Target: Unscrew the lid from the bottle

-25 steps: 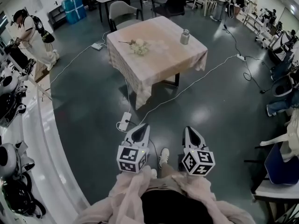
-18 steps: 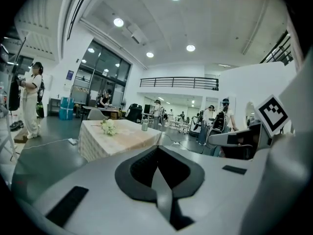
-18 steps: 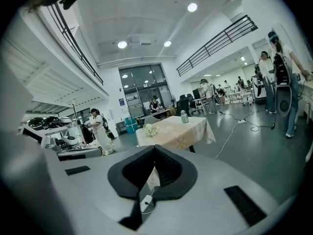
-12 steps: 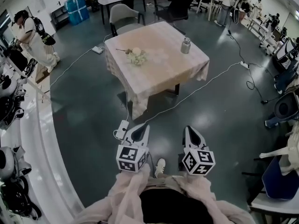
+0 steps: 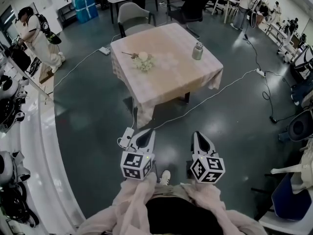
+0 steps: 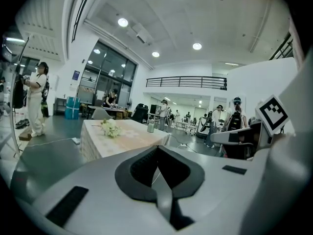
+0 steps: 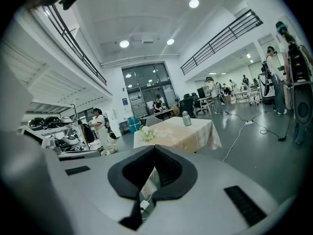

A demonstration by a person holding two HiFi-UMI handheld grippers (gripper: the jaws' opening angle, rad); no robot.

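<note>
Low in the head view, just above the person's pale sleeves (image 5: 139, 199), both tools are held side by side over the dark floor (image 5: 234, 131), their tips aimed toward the top of the frame. The left hand-held gripper (image 5: 148, 133) is clenched, its jaws meeting in a tight seam with nothing between them. The right hand-held gripper (image 5: 198, 135) is clenched as well and equally empty. Neither touches anything but the hands that carry them. A white shoe (image 5: 165, 177) shows between the two marker cubes.

Just beyond the left tool's tip, a white power strip (image 5: 127, 136) lies on the floor, and a pale cable (image 5: 215, 94) runs off toward the right edge of the frame.

Well apart from both tools, in the upper middle of the frame, stands the bench (image 5: 171, 77) under a light cloth. A small bunch of white flowers (image 5: 143, 61) lies toward its left side. The bottle (image 5: 197, 51) stands near the bench's upper right corner, upright, its long axis vertical. The lid (image 5: 198, 44) sits on top, pointing at the ceiling.

Farther off, a grey chair (image 5: 133, 13) sits past the bench's far edge. A person in light clothes (image 5: 38, 39) stands at the upper left of the frame.
</note>
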